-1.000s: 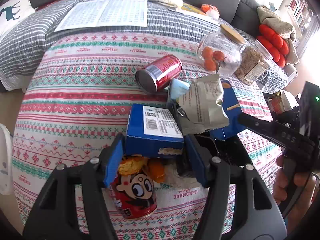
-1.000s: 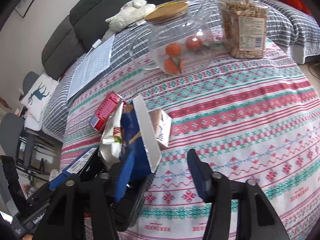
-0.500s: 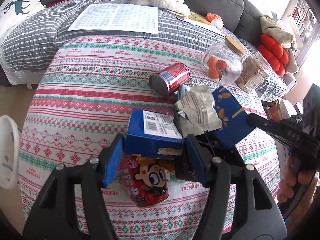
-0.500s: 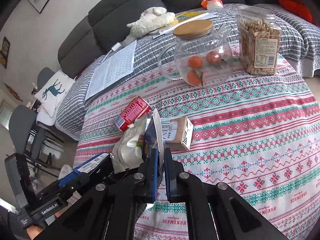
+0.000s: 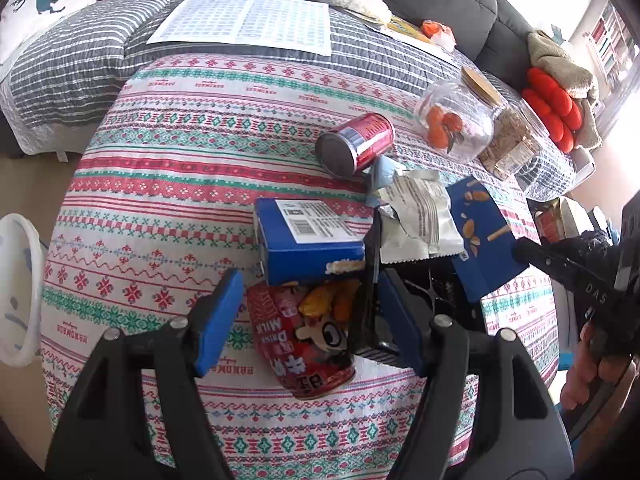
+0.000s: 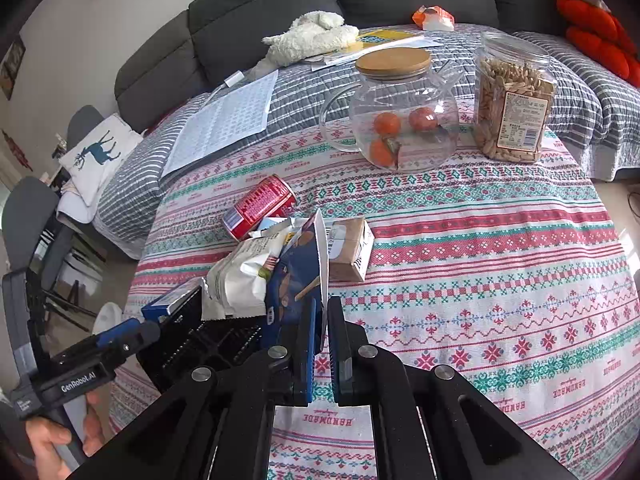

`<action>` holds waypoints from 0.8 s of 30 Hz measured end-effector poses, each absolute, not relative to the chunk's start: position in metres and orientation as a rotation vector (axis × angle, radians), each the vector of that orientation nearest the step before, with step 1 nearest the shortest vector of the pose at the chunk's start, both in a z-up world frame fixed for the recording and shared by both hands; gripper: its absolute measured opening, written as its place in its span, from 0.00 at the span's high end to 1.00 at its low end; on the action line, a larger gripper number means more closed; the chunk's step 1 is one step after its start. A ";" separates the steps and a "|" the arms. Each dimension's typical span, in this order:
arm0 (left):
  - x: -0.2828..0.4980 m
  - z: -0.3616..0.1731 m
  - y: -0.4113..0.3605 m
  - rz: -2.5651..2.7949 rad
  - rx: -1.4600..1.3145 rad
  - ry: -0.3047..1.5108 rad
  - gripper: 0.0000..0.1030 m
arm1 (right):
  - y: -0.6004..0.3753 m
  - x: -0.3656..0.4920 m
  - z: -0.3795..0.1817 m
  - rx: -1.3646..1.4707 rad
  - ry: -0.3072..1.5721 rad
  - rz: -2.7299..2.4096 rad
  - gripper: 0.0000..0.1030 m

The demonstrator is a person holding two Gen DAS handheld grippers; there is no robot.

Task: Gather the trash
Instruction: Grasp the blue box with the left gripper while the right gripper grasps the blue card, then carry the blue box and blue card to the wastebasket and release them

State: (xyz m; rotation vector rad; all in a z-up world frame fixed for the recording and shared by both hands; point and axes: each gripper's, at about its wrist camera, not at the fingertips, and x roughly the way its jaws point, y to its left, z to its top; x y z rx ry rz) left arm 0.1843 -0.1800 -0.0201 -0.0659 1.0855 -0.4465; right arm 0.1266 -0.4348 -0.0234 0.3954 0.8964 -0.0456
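Note:
My right gripper (image 6: 322,340) is shut on the edge of a flat dark blue snack packet (image 6: 296,276) and holds it above the black basket (image 6: 208,340). A crumpled white bag (image 6: 236,284) leans on the packet. My left gripper (image 5: 310,292) points down over a red cartoon drink can (image 5: 312,344), its jaws opening. A blue box (image 5: 304,248) and the basket's wall (image 5: 370,272) lie between them, and the left pad (image 5: 220,316) stands clear of the box. On the cloth lie a red soda can (image 5: 356,144) and a brown carton (image 6: 348,248).
At the back of the patterned tablecloth (image 6: 500,280) stand a glass jar of oranges (image 6: 400,120) and a plastic jar of seeds (image 6: 512,100). A printed sheet (image 5: 248,20) and a plush toy (image 6: 312,36) lie on the striped quilt. A white round object (image 5: 16,292) sits past the table's left edge.
The right gripper shut on the dark blue packet and raised it. The left jaws widened, so the left pad came off the blue box. The left hand shifted over the cartoon can.

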 end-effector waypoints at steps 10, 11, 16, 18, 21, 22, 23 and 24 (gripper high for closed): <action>0.197 -0.015 -0.166 -0.414 -0.169 1.087 0.18 | -0.449 0.126 -0.032 0.398 0.936 -0.115 0.94; 0.197 -0.016 -0.166 -0.408 -0.158 1.085 0.18 | -0.449 0.126 -0.031 0.397 0.935 -0.115 0.94; 0.197 -0.025 -0.178 -0.403 -0.109 1.104 0.18 | -0.446 0.123 -0.024 0.399 0.913 -0.107 0.94; 0.196 -0.025 -0.182 -0.393 -0.089 1.088 0.19 | -0.444 0.121 -0.019 0.393 0.901 -0.103 0.94; 0.196 -0.026 -0.187 -0.387 -0.052 1.073 0.24 | -0.440 0.118 -0.013 0.389 0.886 -0.095 0.94; 0.197 -0.028 -0.188 -0.387 -0.043 1.074 0.28 | -0.440 0.116 -0.010 0.387 0.879 -0.092 0.94; 0.197 -0.029 -0.189 -0.388 -0.037 1.078 0.37 | -0.439 0.114 -0.008 0.385 0.873 -0.091 0.94; 0.197 -0.030 -0.190 -0.390 -0.034 1.083 0.43 | -0.438 0.112 -0.005 0.382 0.864 -0.089 0.95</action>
